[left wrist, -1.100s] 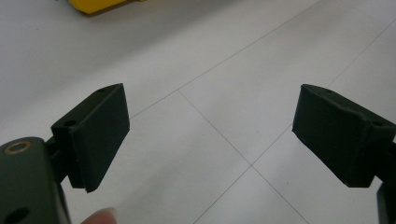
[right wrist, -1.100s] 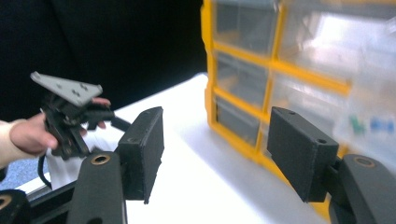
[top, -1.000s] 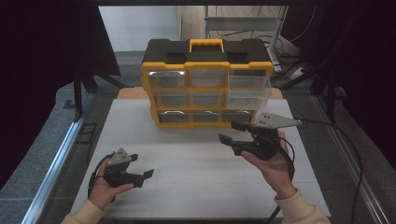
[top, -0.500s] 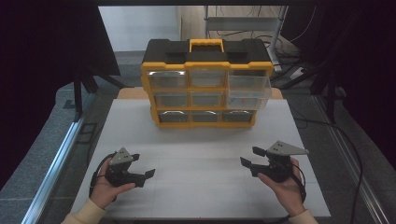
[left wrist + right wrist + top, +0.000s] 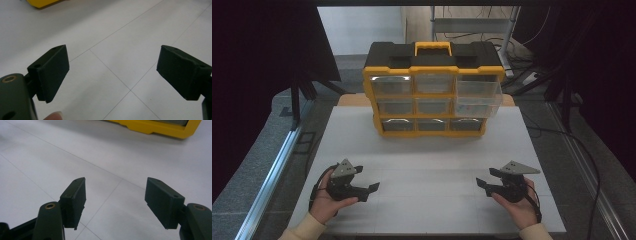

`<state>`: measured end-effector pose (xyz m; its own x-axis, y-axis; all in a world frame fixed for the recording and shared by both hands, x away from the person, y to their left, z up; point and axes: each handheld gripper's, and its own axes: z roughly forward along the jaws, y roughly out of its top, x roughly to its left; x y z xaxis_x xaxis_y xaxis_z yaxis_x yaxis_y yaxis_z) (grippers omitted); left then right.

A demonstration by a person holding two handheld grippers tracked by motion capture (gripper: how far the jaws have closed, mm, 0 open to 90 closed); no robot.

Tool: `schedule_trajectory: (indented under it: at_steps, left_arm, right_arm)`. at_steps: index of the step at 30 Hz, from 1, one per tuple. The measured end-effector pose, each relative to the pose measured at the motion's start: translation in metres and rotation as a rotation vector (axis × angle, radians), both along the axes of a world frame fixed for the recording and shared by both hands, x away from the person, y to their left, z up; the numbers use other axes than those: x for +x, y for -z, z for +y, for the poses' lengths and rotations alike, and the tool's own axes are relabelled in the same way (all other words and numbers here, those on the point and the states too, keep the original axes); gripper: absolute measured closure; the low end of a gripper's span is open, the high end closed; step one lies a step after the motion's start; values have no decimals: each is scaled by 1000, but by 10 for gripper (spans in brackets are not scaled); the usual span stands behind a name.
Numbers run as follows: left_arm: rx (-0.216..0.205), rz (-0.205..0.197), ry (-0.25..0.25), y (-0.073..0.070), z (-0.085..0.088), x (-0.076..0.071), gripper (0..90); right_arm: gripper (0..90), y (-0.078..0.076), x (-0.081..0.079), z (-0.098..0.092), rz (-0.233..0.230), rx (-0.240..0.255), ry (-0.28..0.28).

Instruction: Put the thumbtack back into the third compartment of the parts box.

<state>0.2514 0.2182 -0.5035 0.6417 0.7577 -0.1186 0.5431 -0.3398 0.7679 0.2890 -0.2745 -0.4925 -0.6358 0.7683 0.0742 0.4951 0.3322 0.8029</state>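
Note:
A yellow and black drawer organizer (image 5: 434, 90) stands at the back middle of the white table (image 5: 427, 150), its yellow handle on top. Its upper right clear drawer (image 5: 478, 97) sticks out toward me, with small coloured bits inside. My left gripper (image 5: 367, 178) rests near the front left of the table, open, nothing between its fingers (image 5: 52, 72). My right gripper (image 5: 485, 177) sits near the front right, also open and empty. Bare table surface shows between the jaws of the left gripper (image 5: 112, 67) and the right gripper (image 5: 116, 200).
A corner of the organizer's yellow base (image 5: 42, 2) shows in the left gripper view, and its front base edge (image 5: 155, 127) in the right gripper view. A metal rail (image 5: 272, 175) runs along the table's left side. Dark stands and cables (image 5: 537, 75) lie behind.
My right gripper has drawn back from beside the organizer's right drawers to the front right of the table. The left gripper has stayed put.

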Motion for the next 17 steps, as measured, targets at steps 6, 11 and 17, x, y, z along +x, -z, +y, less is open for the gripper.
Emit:
schedule_trajectory:
  at_steps: [6,11,17]
  left_arm:
    - [4,0,2,0,-1,0,113]
    - [6,1,1,1,-1,1,113]
    - [8,1,0,1,-1,1,113]
  right_arm:
    - [342,-3,-2,1,-27,15,-14]
    - [341,-4,-1,0,-35,19,-24]
    - [339,-4,-1,0,-36,23,-28]
